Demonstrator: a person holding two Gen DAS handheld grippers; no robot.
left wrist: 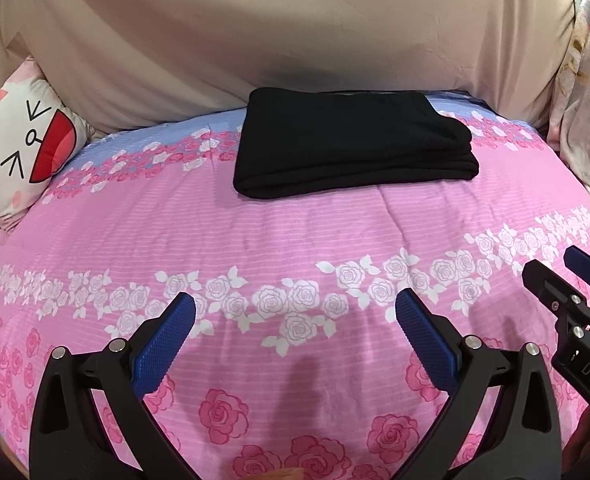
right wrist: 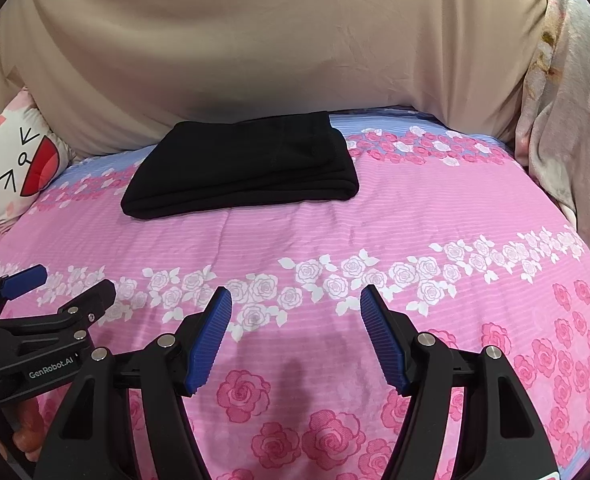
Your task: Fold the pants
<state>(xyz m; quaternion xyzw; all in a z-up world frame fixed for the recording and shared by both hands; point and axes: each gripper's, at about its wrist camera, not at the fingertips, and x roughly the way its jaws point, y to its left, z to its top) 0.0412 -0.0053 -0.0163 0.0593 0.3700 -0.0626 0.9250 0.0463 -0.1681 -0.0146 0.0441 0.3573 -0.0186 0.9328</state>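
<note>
The black pants (left wrist: 347, 144) lie folded into a compact rectangle at the far side of the pink floral bedspread (left wrist: 295, 240); they also show in the right wrist view (right wrist: 243, 166). My left gripper (left wrist: 295, 304) is open and empty, held well short of the pants. My right gripper (right wrist: 295, 296) is open and empty too, beside the left one. The right gripper shows at the right edge of the left wrist view (left wrist: 551, 268), and the left gripper shows at the left edge of the right wrist view (right wrist: 71, 280).
A beige cloth (left wrist: 295, 32) hangs behind the bed. A cartoon-face pillow (left wrist: 27, 140) lies at the far left. A pale floral blanket (right wrist: 567, 120) is bunched at the far right.
</note>
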